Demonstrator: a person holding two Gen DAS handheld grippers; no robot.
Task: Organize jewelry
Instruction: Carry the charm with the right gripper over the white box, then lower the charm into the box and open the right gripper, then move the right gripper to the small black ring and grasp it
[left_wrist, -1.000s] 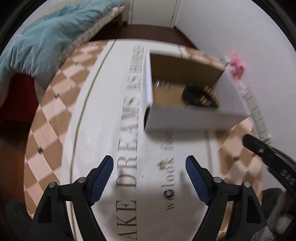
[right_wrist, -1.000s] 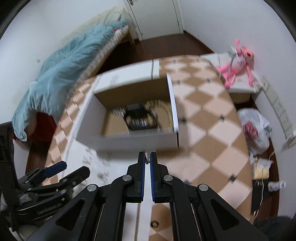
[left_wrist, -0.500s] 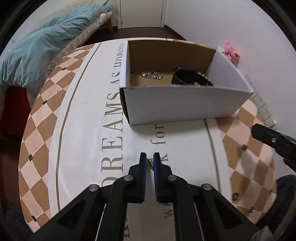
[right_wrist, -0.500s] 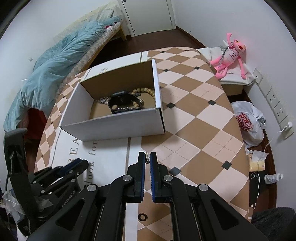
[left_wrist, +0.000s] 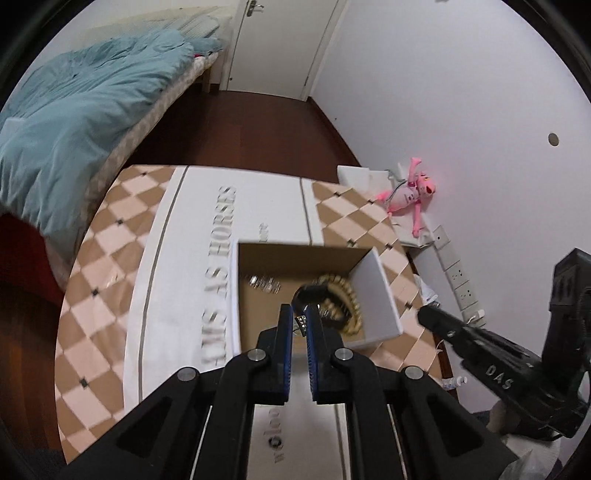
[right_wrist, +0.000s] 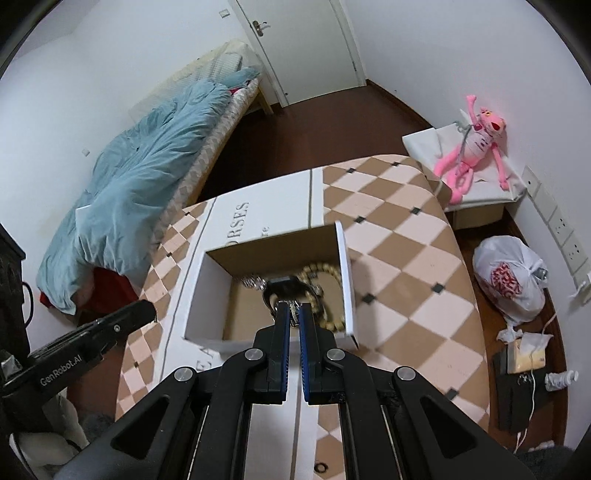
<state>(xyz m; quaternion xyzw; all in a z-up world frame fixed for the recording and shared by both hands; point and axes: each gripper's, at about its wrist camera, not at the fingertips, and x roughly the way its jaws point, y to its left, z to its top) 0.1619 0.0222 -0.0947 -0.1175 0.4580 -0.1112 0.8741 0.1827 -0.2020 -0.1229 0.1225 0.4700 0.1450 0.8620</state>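
Note:
An open white cardboard box (left_wrist: 380, 291) (right_wrist: 192, 295) stands on the checkered table. Inside lie a silver chain (left_wrist: 264, 283), a black bracelet (left_wrist: 314, 295) (right_wrist: 284, 286) and a gold bead bracelet (left_wrist: 349, 295) (right_wrist: 327, 275). My left gripper (left_wrist: 299, 320) is shut on a small sparkly earring (left_wrist: 301, 320) and holds it above the box. My right gripper (right_wrist: 293, 313) is shut on a small silver earring (right_wrist: 294, 310), also above the box. Each gripper shows in the other's view, the right one (left_wrist: 480, 343) right of the box, the left one (right_wrist: 92, 332) left of it.
A small ring (right_wrist: 320, 467) lies on the table near me. The tablecloth (left_wrist: 192, 229) has printed lettering. A bed with a teal duvet (right_wrist: 140, 177) stands to the left. A pink plush toy (right_wrist: 472, 147) and a white plastic bag (right_wrist: 509, 277) are on the right.
My left gripper closed on a small earring on the table, then lifted it up over the box. My right gripper, shut throughout, also rose and moved over the box.

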